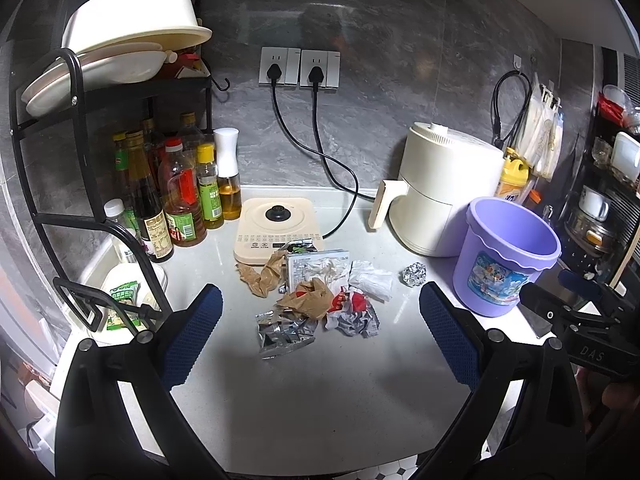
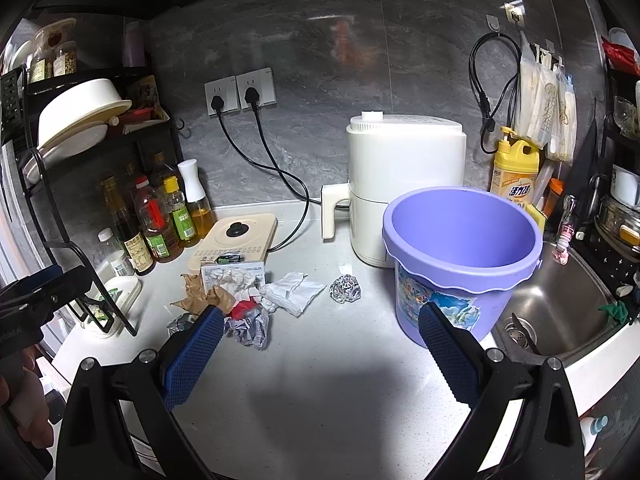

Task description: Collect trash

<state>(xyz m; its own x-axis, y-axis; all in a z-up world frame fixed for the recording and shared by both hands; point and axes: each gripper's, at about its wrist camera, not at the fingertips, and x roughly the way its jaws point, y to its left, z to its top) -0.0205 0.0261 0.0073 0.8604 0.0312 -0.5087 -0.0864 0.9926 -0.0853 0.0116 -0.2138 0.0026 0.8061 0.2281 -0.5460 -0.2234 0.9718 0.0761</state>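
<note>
**Trash heap beside one purple bucket**

Both claws hang released above the pale speckled countertop [image 1: 320,400]: left gripper [image 1: 320,332] and right gripper [image 2: 318,354] each show two blue, waffle-textured pads spread wide, grasping nothing. Between them and one cream induction plate [image 1: 276,224] lies the trash pile [image 1: 316,300]: two brown paper scraps, crinkled silver wrappers, white tissue. One foil ball [image 2: 345,288] sits apart, near one smooth plastic bucket [image 2: 460,260].

Not much is legible here tbh. The black gripper body [image 1: 592,354] at the right edge of the left wrist view has "DAS" stamped on it. The yellow detergent bottle [image 2: 515,178] has big Chinese characters, too blurry to read. Bottle labels and wrapper print are unreadable.
</note>
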